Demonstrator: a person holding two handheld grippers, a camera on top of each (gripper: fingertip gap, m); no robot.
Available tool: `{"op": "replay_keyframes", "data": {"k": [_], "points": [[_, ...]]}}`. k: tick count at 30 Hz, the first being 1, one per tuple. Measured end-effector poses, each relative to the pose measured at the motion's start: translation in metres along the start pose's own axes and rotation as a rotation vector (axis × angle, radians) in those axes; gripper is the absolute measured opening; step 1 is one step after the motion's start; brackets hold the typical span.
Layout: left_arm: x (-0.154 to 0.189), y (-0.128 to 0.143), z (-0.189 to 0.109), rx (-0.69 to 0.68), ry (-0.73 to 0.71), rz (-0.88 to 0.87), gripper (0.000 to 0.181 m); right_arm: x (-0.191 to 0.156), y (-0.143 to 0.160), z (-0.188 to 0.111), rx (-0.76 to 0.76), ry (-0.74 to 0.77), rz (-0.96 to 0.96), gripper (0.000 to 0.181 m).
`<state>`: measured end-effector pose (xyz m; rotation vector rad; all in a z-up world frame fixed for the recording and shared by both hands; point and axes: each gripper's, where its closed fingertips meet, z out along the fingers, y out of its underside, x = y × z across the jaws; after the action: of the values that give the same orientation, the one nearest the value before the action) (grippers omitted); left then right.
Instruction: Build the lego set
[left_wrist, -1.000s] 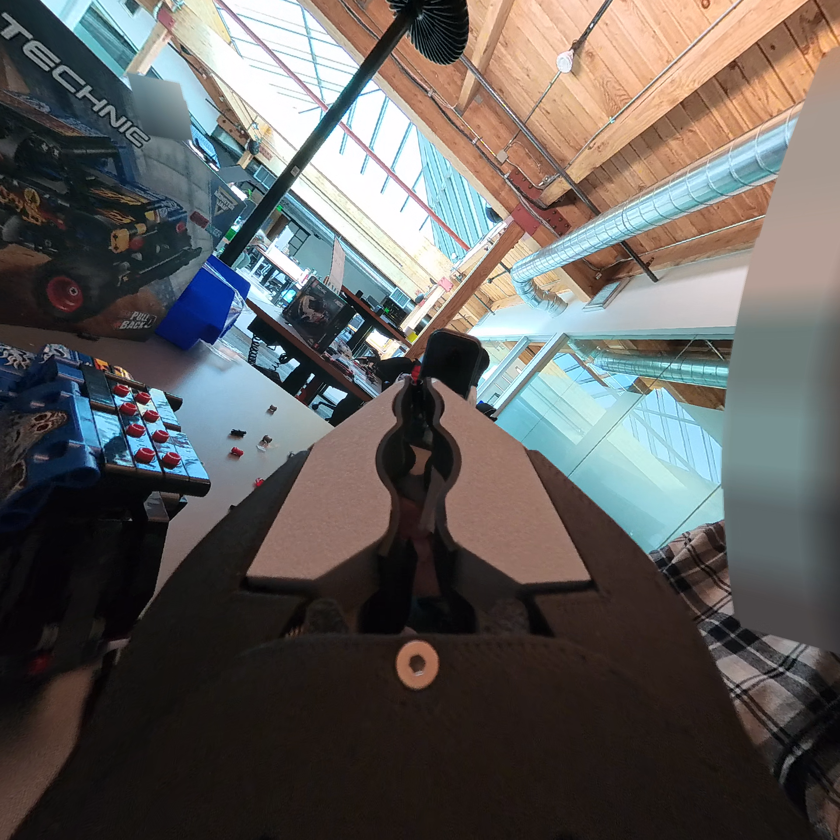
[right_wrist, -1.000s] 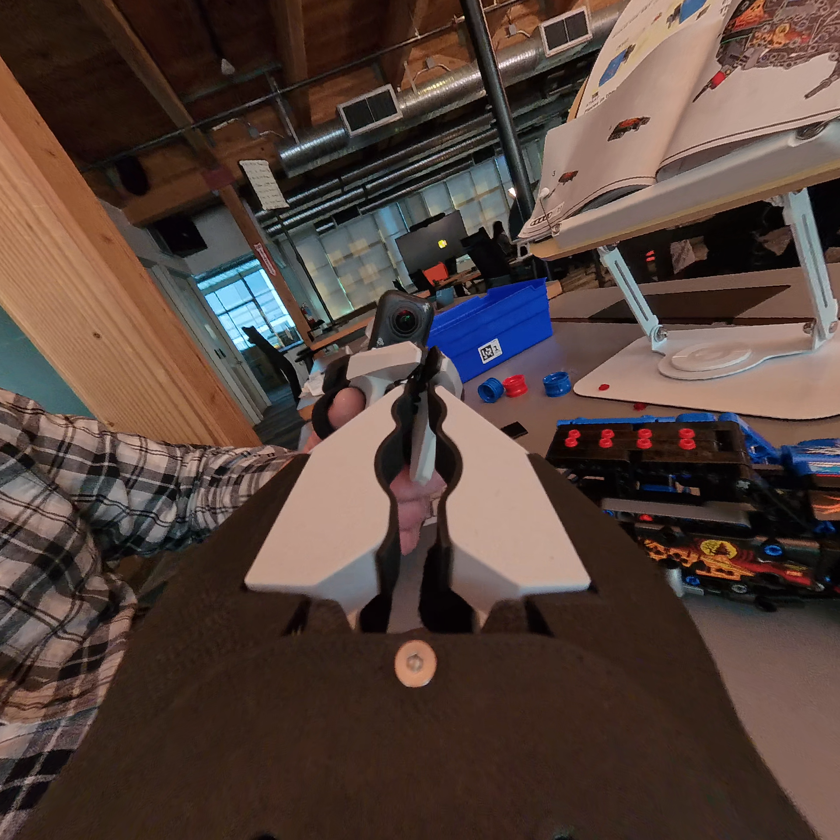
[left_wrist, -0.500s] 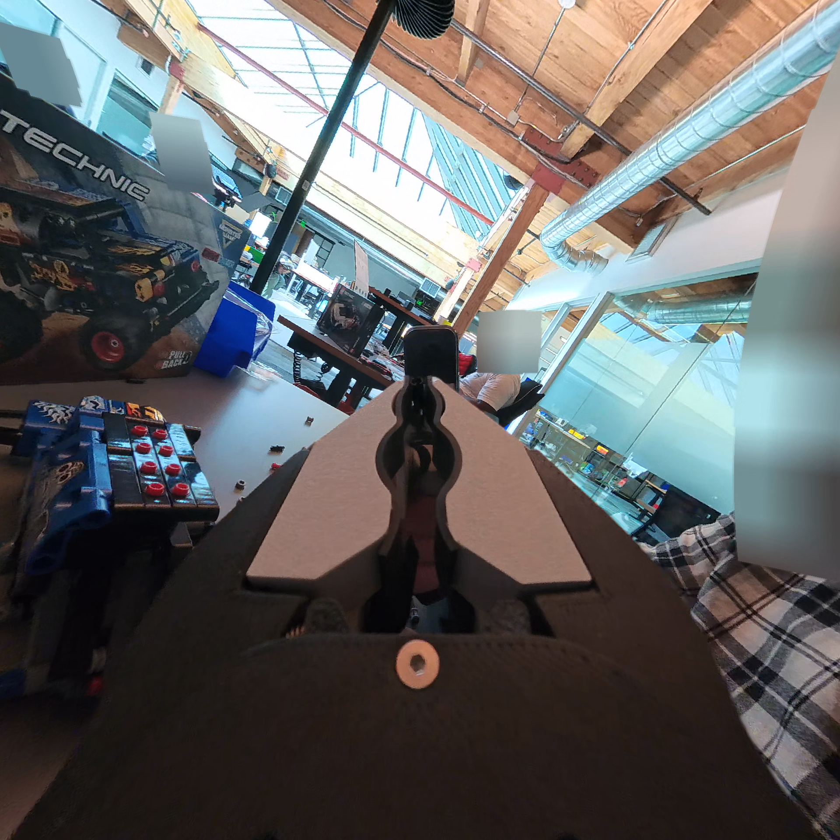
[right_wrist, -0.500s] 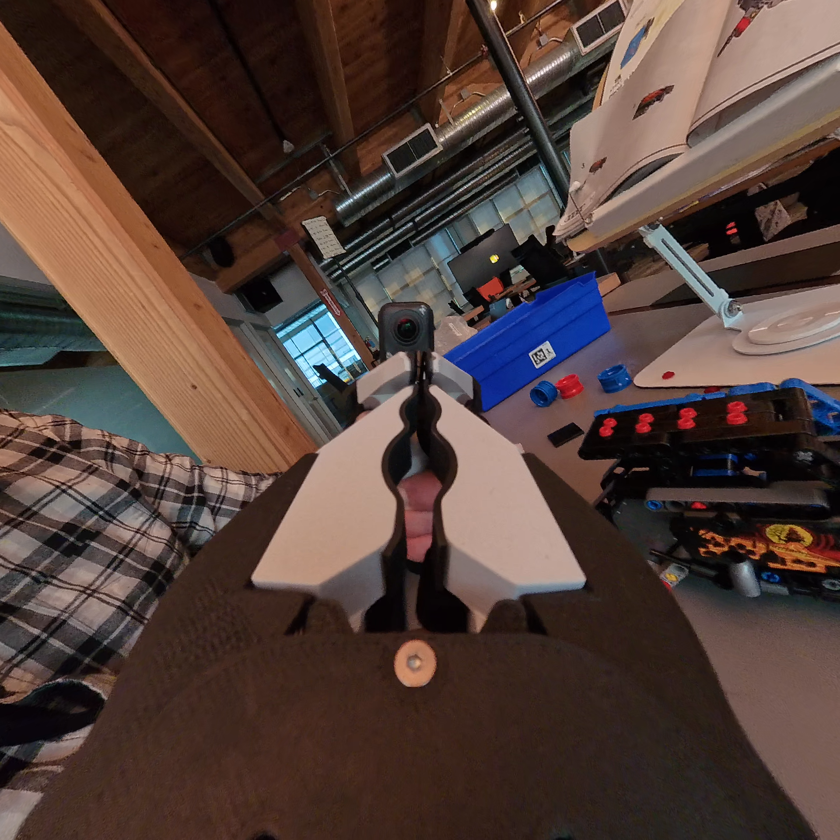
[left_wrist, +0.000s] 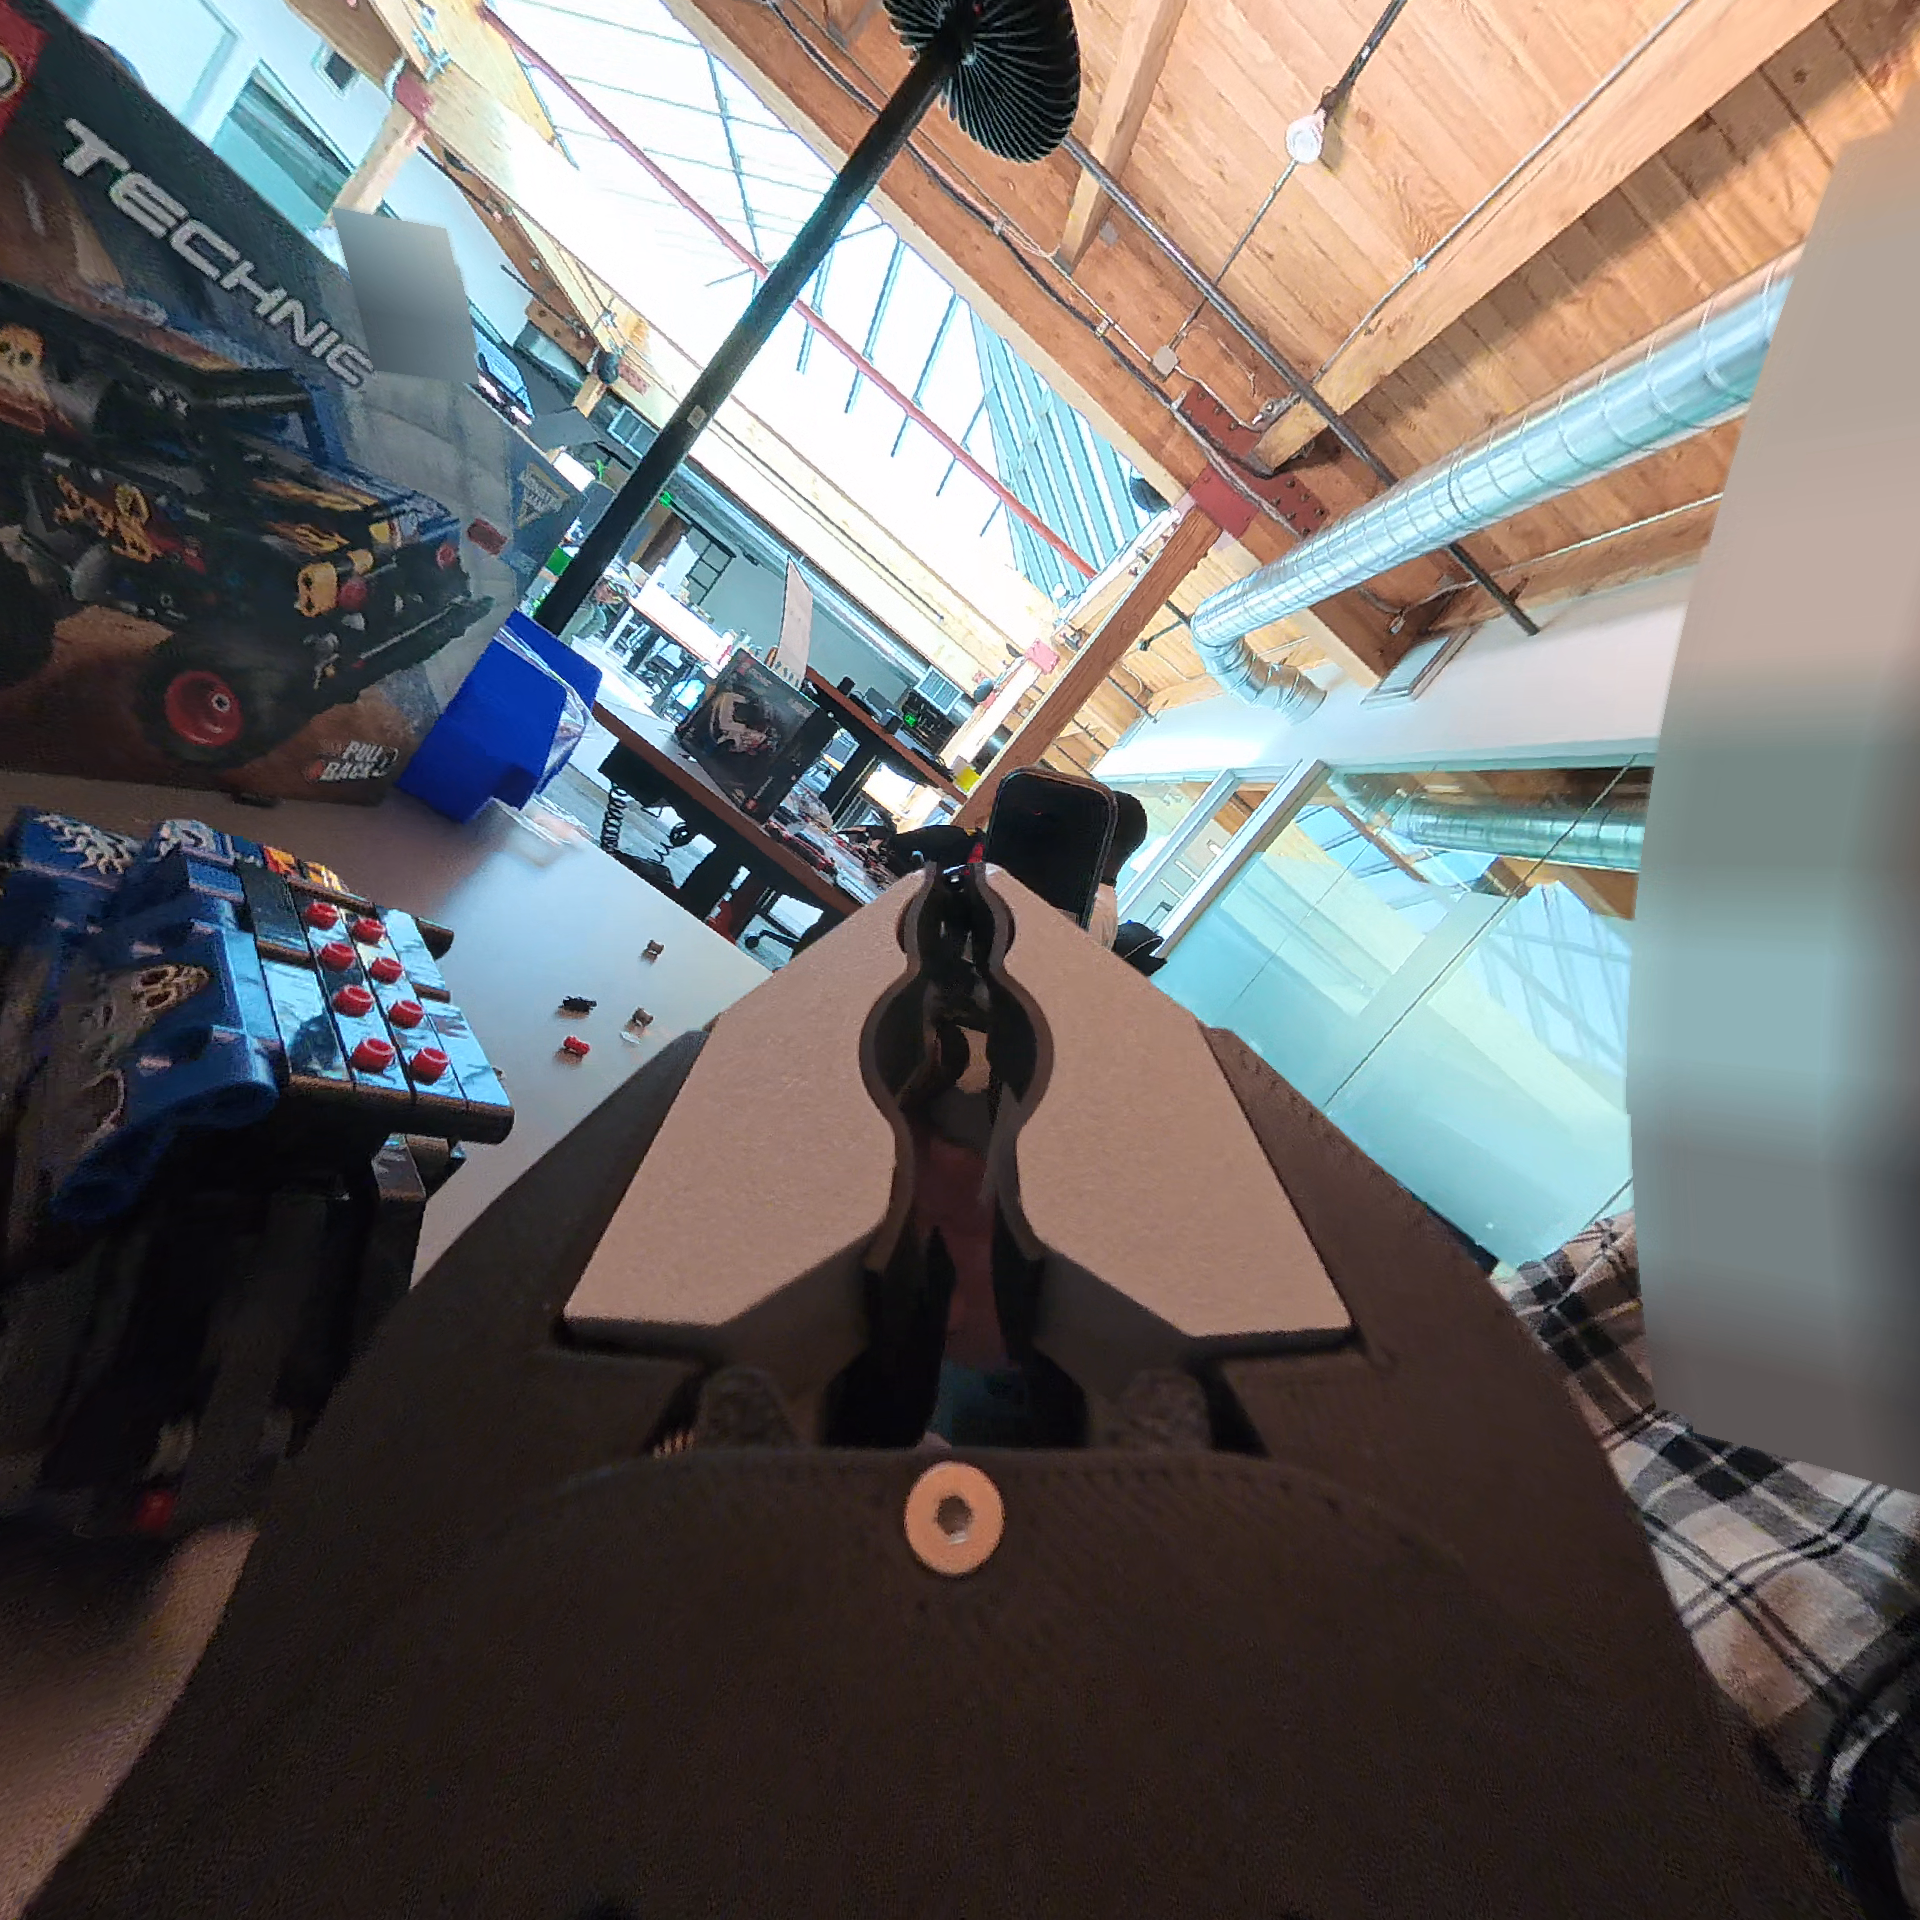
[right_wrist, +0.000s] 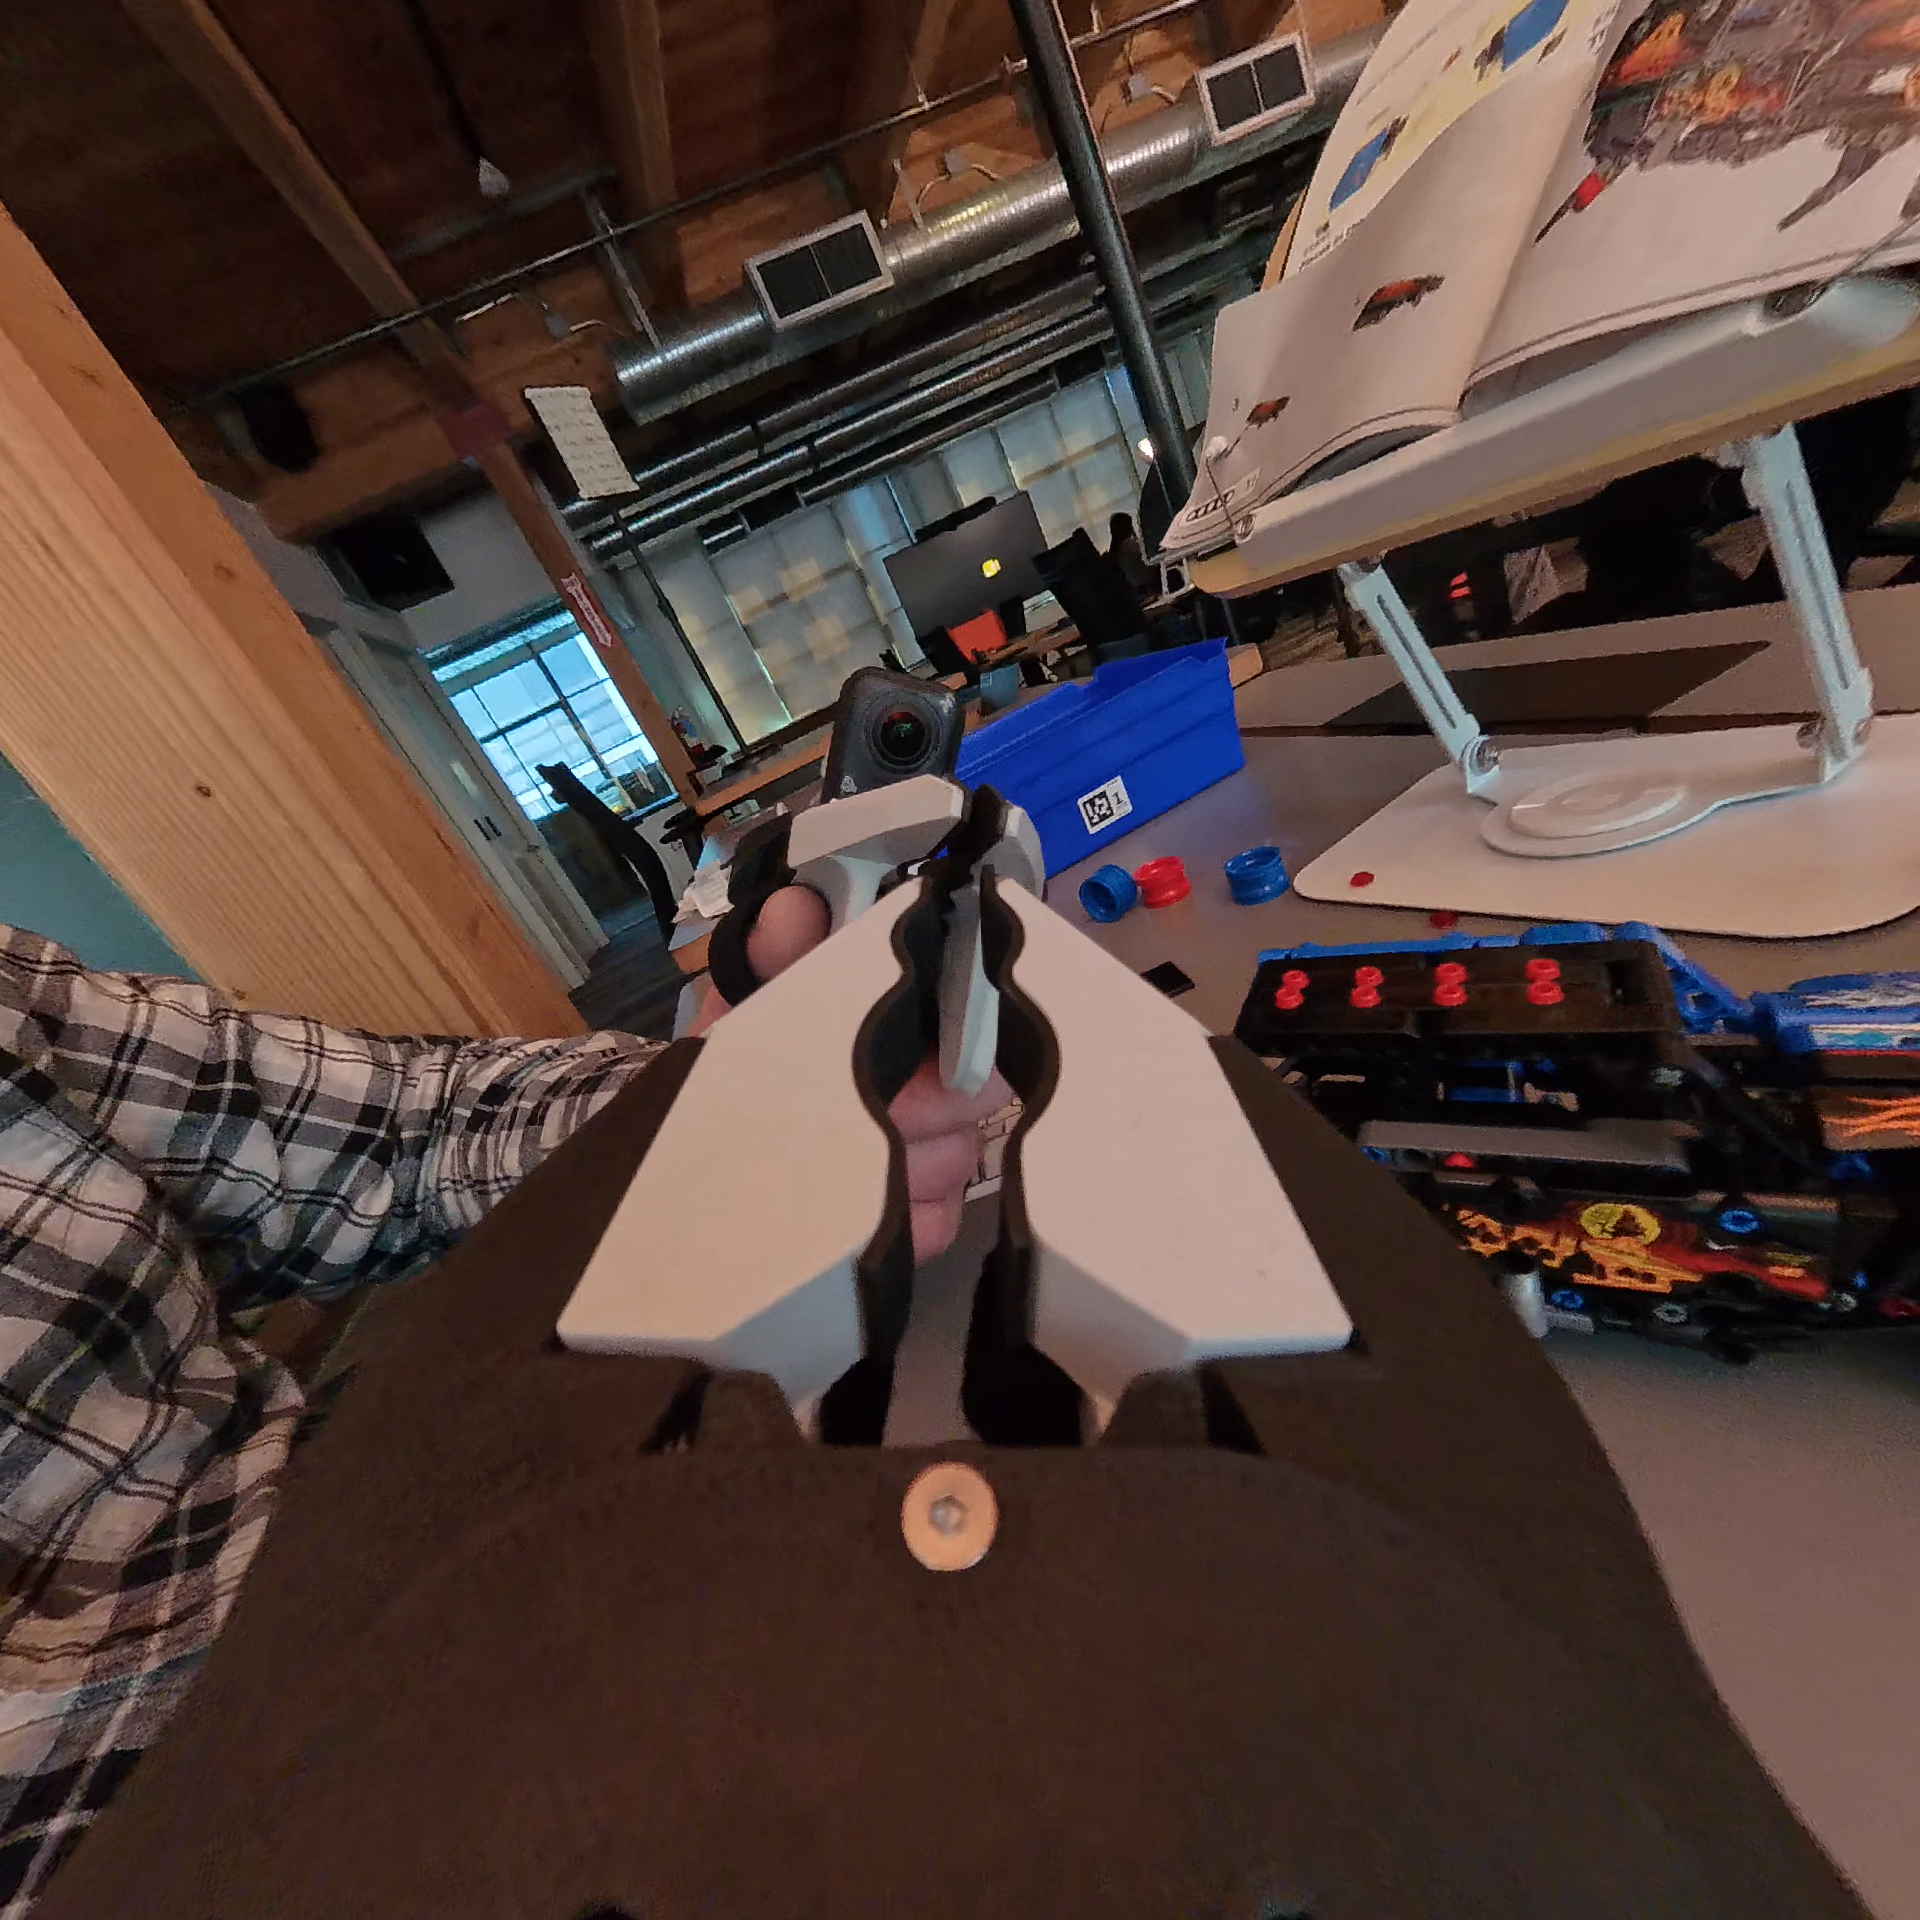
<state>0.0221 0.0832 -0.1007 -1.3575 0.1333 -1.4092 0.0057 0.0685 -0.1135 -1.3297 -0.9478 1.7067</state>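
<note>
The blue and black lego truck model (left_wrist: 312, 1018) with red studs stands on the grey table at the left of the left wrist view and at the right of the right wrist view (right_wrist: 1558, 1091). My left gripper (left_wrist: 961, 883) and right gripper (right_wrist: 961, 862) are both shut and held in the air, tip to tip. Each view shows the other gripper's camera just past the tips. A tiny dark piece with a red spot (left_wrist: 972, 856) sits where the tips meet. I cannot tell which gripper holds it.
The set's box (left_wrist: 208, 468) and a blue bin (left_wrist: 499, 717) stand behind the model. Loose small pieces (left_wrist: 577, 1044) lie on the table. Blue and red wheel hubs (right_wrist: 1162, 883), a blue bin (right_wrist: 1101, 748) and an instruction book on a white stand (right_wrist: 1662, 831) are at the back. The grippers are tip to tip, or close to it.
Both grippers stay shut and tip to tip. The pair tilted half a second ago and is back close to its pose of one second ago.
</note>
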Motion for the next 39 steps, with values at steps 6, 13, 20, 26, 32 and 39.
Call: {"op": "replay_keyframes", "data": {"k": [6, 13, 20, 26, 32, 39], "points": [[0.002, 0.003, 0.002, -0.012, 0.015, -0.012, 0.007, 0.001, 0.000, 0.000, 0.026, -0.055, 0.115, 0.006], [-0.004, 0.008, 0.003, -0.065, -0.030, 0.029, 0.000, -0.001, 0.002, -0.001, 0.000, -0.071, 0.116, 0.000], [-0.006, -0.007, -0.010, -0.131, -0.136, 0.202, 0.000, 0.017, 0.011, -0.013, -0.105, 0.046, 0.034, 0.000], [-0.020, -0.030, -0.032, -0.073, -0.199, 0.175, 0.000, 0.021, 0.018, -0.012, -0.140, 0.027, 0.081, 0.000], [-0.016, -0.028, -0.024, -0.110, -0.185, 0.221, 0.000, 0.027, 0.021, -0.010, -0.176, 0.046, 0.050, 0.000], [-0.012, -0.003, -0.001, -0.236, -0.165, 0.320, 0.000, 0.030, 0.008, -0.013, -0.145, 0.049, -0.007, 0.000]]}}
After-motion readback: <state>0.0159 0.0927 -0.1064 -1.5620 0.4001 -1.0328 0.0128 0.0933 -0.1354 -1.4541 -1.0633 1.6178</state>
